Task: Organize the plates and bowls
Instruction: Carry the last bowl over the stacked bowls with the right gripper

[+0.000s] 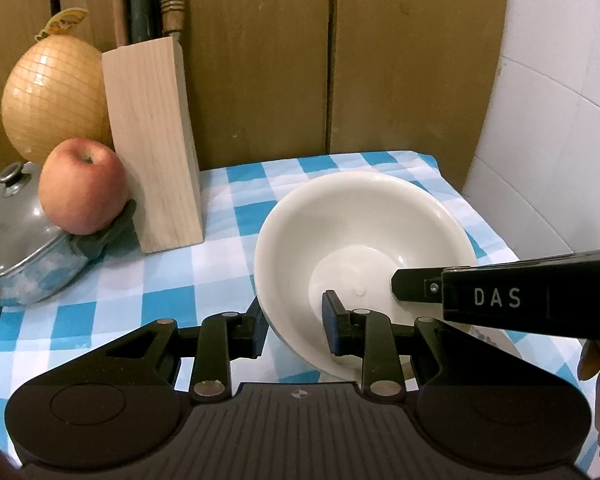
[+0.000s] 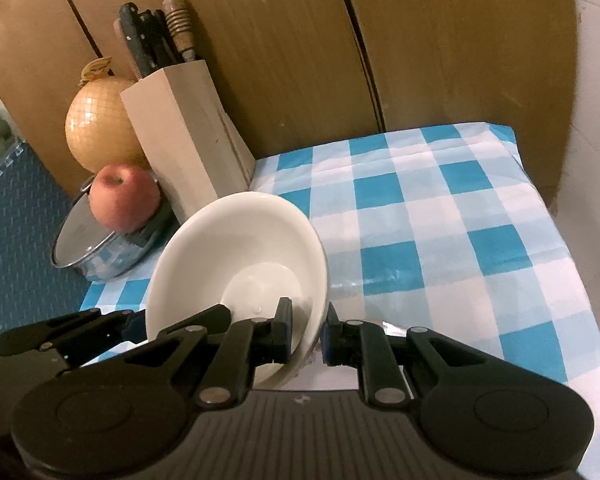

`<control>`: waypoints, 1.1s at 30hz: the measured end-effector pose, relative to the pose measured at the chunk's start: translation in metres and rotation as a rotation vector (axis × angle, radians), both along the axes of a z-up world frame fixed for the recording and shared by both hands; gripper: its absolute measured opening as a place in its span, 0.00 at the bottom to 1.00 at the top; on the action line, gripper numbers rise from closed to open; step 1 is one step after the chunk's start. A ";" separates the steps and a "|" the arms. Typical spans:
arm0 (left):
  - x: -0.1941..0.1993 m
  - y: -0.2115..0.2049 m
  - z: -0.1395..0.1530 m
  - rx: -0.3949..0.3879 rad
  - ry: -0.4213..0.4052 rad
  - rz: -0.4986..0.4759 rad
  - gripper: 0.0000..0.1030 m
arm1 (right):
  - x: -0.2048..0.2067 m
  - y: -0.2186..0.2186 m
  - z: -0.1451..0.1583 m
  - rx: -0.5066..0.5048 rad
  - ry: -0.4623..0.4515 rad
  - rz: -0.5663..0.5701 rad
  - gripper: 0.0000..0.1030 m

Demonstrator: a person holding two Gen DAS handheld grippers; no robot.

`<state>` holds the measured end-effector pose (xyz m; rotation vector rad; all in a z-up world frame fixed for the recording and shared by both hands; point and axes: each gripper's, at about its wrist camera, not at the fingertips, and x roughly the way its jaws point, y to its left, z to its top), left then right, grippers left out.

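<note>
1. Left gripper (image 1: 296,326): jaws narrow, clamped across the near-left wall of the bowl (image 1: 364,248), one pad outside, one inside.
2. Right gripper (image 2: 308,330): jaws nearly closed, pinching the bowl's opposite rim, one pad inside, one outside. In the left view it reaches in from the right, its tip over the bowl's floor.
3. Bowl: white, empty, held between both grippers, tilted with its mouth turned toward the cameras. It looks clear of the cloth (image 2: 440,216), though the underside is hidden, so I cannot be sure.
4. Key relation: the two grips sit on opposite sides of the rim, so the bowl's axis lies between them; neither hand is plainly nearer. My judgement: both must travel together or the bowl will twist.
5. Left of the bowl: a knife block (image 1: 156,148) upright on the cloth, well apart.
6. Beyond the block, further left of the bowl: an apple (image 1: 82,186) resting on a lidded pot (image 1: 24,248), a netted pomelo (image 1: 52,96) behind.
7. Behind the bowl: open checked cloth, then brown board. No plate clearly visible; where the bowl belongs is unclear.
</note>
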<state>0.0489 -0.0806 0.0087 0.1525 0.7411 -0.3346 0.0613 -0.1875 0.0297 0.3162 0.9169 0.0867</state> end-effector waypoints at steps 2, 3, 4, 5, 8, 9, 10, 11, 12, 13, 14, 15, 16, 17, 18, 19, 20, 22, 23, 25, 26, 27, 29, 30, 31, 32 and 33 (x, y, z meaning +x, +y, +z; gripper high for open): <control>-0.005 0.000 0.000 0.000 0.004 -0.005 0.34 | -0.006 0.000 0.000 -0.002 0.001 0.000 0.12; -0.007 0.000 0.000 0.000 0.007 -0.007 0.35 | -0.008 0.000 0.000 -0.003 0.002 0.000 0.12; -0.010 0.000 0.000 0.000 0.009 -0.008 0.35 | -0.011 0.000 0.000 -0.004 0.003 -0.001 0.12; -0.013 0.000 0.000 0.002 0.009 -0.011 0.35 | -0.015 0.000 0.001 -0.005 0.004 -0.002 0.12; -0.023 -0.002 0.000 0.007 0.011 -0.029 0.36 | -0.024 -0.001 0.002 -0.005 0.007 -0.008 0.12; -0.026 -0.003 -0.001 0.009 0.011 -0.032 0.37 | -0.027 -0.001 0.002 -0.006 0.007 -0.010 0.12; -0.029 -0.005 -0.001 0.012 0.011 -0.036 0.37 | -0.030 -0.001 0.002 -0.007 0.007 -0.011 0.12; -0.032 -0.005 -0.001 0.013 0.011 -0.038 0.37 | -0.033 -0.001 0.002 -0.007 0.008 -0.014 0.12; -0.034 -0.006 -0.002 0.014 0.012 -0.042 0.37 | -0.036 -0.002 0.002 -0.006 0.011 -0.016 0.12; -0.037 -0.006 -0.003 0.014 0.014 -0.047 0.37 | -0.039 -0.002 0.002 -0.007 0.012 -0.018 0.12; -0.039 -0.007 -0.003 0.015 0.016 -0.051 0.38 | -0.042 -0.002 0.002 -0.007 0.012 -0.021 0.12; -0.042 -0.008 -0.004 0.016 0.017 -0.055 0.38 | -0.045 -0.003 0.002 -0.006 0.012 -0.024 0.12; -0.044 -0.008 -0.004 0.018 0.016 -0.059 0.38 | -0.047 -0.003 0.002 -0.007 0.013 -0.023 0.12; -0.047 -0.009 -0.004 0.020 0.015 -0.062 0.38 | -0.049 -0.003 0.003 -0.008 0.013 -0.024 0.12; -0.049 -0.009 -0.005 0.020 0.016 -0.065 0.38 | -0.052 -0.004 0.003 -0.009 0.013 -0.025 0.12; -0.051 -0.009 -0.005 0.019 0.018 -0.069 0.39 | -0.053 -0.005 0.003 -0.009 0.013 -0.026 0.12; -0.052 -0.009 -0.005 0.018 0.021 -0.072 0.39 | -0.056 -0.005 0.003 -0.009 0.014 -0.027 0.12; -0.055 -0.010 -0.006 0.017 0.029 -0.078 0.39 | -0.060 -0.006 0.002 -0.009 0.019 -0.029 0.12; -0.057 -0.010 -0.007 0.018 0.031 -0.081 0.39 | -0.062 -0.007 0.001 -0.009 0.023 -0.030 0.12; -0.060 -0.011 -0.009 0.023 0.038 -0.088 0.40 | -0.066 -0.008 0.001 -0.010 0.027 -0.031 0.13; -0.061 -0.011 -0.010 0.024 0.038 -0.092 0.40 | -0.068 -0.008 0.001 -0.011 0.028 -0.031 0.13; -0.063 -0.011 -0.010 0.025 0.040 -0.095 0.40 | -0.070 -0.008 0.001 -0.011 0.028 -0.032 0.13; -0.066 -0.011 -0.011 0.023 0.044 -0.101 0.41 | -0.074 -0.008 0.000 -0.014 0.031 -0.032 0.13; -0.067 -0.011 -0.011 0.022 0.048 -0.105 0.41 | -0.075 -0.008 0.000 -0.015 0.034 -0.032 0.13; -0.069 -0.011 -0.011 0.024 0.052 -0.109 0.41 | -0.077 -0.008 -0.001 -0.015 0.037 -0.032 0.13; -0.070 -0.011 -0.012 0.024 0.056 -0.112 0.42 | -0.079 -0.009 -0.002 -0.016 0.041 -0.031 0.13; -0.072 -0.012 -0.013 0.025 0.061 -0.115 0.42 | -0.080 -0.009 -0.002 -0.017 0.046 -0.031 0.13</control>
